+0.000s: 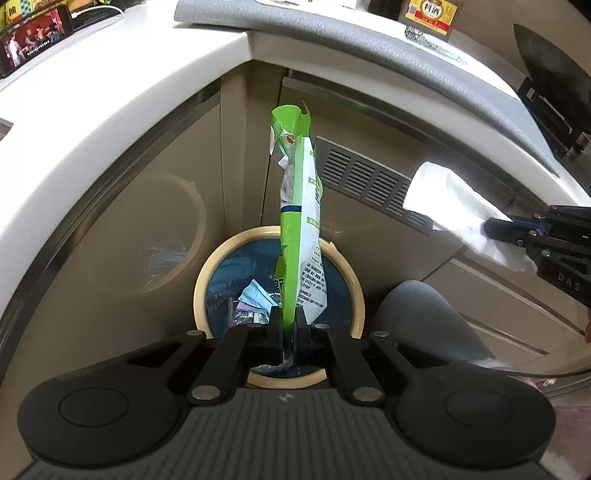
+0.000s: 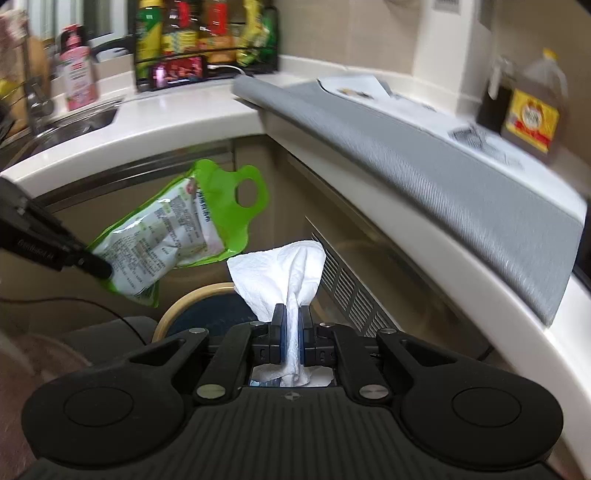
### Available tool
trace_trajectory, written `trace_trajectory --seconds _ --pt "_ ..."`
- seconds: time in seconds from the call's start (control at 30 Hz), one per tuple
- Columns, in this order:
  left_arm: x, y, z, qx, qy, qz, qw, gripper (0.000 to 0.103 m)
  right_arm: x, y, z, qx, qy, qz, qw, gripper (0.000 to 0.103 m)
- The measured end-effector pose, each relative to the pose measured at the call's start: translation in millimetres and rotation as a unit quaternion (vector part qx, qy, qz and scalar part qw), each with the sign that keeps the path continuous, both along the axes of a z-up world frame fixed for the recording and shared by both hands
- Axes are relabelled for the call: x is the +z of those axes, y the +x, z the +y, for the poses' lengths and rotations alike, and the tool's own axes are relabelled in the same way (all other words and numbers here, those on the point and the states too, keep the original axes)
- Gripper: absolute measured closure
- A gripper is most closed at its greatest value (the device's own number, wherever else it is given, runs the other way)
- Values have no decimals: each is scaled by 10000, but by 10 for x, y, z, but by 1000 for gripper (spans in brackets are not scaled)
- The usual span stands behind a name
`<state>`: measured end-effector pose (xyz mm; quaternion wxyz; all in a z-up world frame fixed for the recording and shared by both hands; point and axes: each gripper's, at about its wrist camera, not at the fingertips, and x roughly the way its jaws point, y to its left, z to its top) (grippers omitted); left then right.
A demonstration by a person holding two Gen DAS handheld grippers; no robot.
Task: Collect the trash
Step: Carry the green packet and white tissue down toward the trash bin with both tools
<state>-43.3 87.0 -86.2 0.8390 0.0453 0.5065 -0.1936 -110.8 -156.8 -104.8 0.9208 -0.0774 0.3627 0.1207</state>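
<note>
Left wrist view: your left gripper (image 1: 289, 325) clamps green pouch (image 1: 301, 221) edge over bin (image 1: 207, 280); light, slippery. Right gripper (image 2: 291, 325) pinches soft tissue (image 2: 280, 273).

Your left wrist view is sharp and evenly lit by soft indoor light, with a pale sheen along the white counter (image 1: 122, 85) edge and a faint reflection on the cabinet door (image 1: 147, 236) below it. The trash bin (image 1: 207, 280) sits in dim shade under the overhang. Your right wrist view is motion-blurred, worst on the bottles (image 2: 199, 29) and the oil jug (image 2: 535, 110). Both fisheye views bend straight edges strongly toward the borders.
</note>
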Motion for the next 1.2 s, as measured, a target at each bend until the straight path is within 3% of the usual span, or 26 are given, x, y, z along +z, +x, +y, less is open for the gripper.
trace_trajectory --seconds 0.1,0.27,0.4,0.87,1.2 --pt "-90 39 -46 -126 123 162 9997 98 -159 70 62 -96 272 137 9995 96" --pt "-332 144 -53 -260 218 688 9971 98 -454 196 133 -336 408 361 9979 96" --pt "-504 214 -66 -204 345 887 9952 98 -584 268 145 -503 452 393 9969 96" --pt "-934 455 -340 -259 800 1114 9902 98 -1076 641 321 -660 392 1022 9918 96" --pt "-1171 614 -444 -269 944 1274 9870 98 -1228 790 385 -758 387 1401 9865 96"
